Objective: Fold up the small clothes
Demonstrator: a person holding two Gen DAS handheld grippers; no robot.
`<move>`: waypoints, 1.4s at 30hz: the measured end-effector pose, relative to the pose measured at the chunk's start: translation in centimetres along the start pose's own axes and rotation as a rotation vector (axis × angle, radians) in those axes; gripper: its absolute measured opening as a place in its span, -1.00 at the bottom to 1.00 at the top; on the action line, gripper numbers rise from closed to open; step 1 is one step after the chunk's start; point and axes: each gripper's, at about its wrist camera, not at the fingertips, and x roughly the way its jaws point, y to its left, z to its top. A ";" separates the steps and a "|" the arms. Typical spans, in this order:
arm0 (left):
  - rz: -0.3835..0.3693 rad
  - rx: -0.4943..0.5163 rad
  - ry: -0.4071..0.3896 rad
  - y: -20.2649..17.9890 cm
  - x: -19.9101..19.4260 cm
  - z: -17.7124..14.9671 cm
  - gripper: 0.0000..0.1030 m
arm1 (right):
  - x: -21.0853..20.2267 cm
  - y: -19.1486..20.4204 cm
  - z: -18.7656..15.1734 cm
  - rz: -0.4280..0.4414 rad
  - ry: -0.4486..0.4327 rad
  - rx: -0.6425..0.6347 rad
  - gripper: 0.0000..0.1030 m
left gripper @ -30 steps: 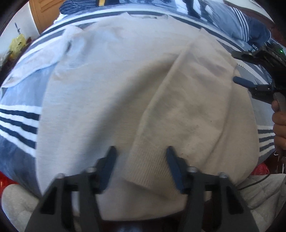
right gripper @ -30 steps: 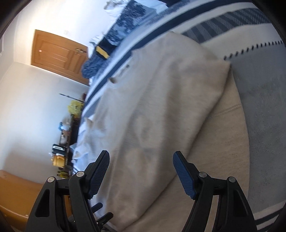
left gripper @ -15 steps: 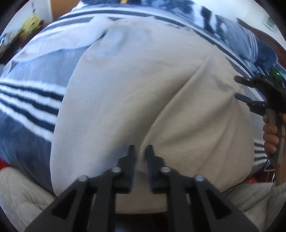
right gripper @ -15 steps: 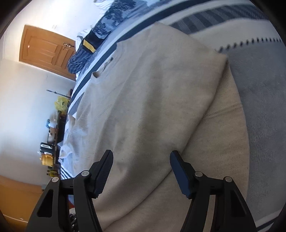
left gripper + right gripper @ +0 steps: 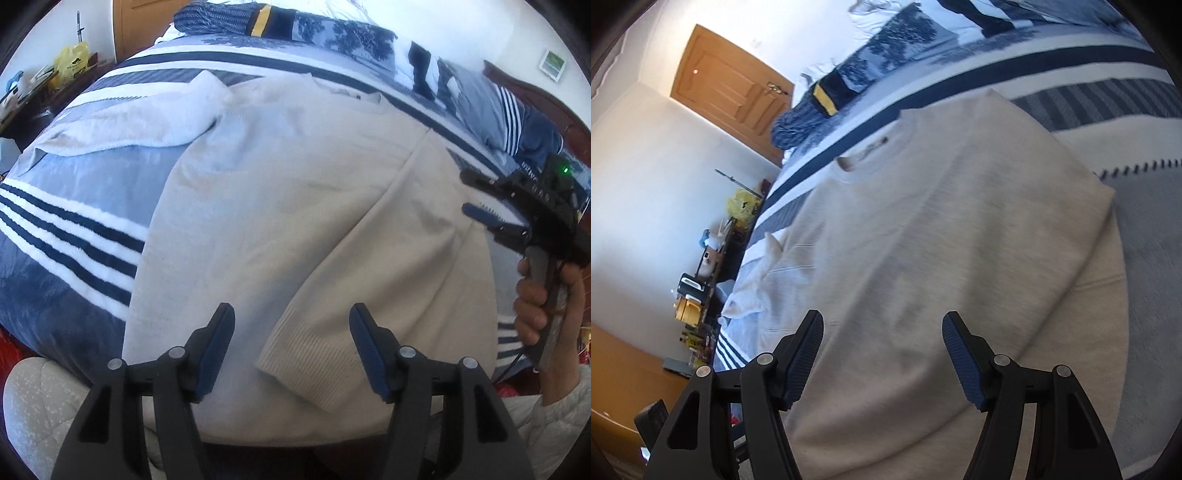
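A beige knit sweater lies flat on the striped bed. Its right sleeve is folded diagonally across the body, and the ribbed cuff rests near the hem. My left gripper hangs just above that cuff, its jaws opening, and the cuff lies free below them, untouched by the pads. The other sleeve stretches out to the far left. In the right wrist view the sweater fills the frame and my right gripper stands open above its body, holding nothing. That right gripper also shows at the sweater's right edge.
A blue and white striped blanket covers the bed. Folded dark clothes and pillows line the far side. A wooden door and a cluttered side table stand to the left. A person's hand holds the right gripper's handle.
The left gripper shut on the sleeve cuff half a second ago, then opened wide and lifted back, leaving the cuff lying near the hem. The right gripper stayed open and shifted slightly.
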 end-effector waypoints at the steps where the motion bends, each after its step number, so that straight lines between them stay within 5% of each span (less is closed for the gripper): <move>1: 0.000 0.000 -0.004 0.1 -0.1 0.3 0.24 | 0.1 0.3 0.0 0.002 0.001 -0.008 0.42; 26: -0.014 -0.128 -0.035 3.9 0.2 2.6 0.24 | 2.2 2.6 0.1 -0.002 0.027 -0.052 0.45; 42: -0.055 -0.705 -0.103 25.6 0.7 6.8 0.24 | 6.6 14.2 -2.2 0.134 0.093 -0.123 0.45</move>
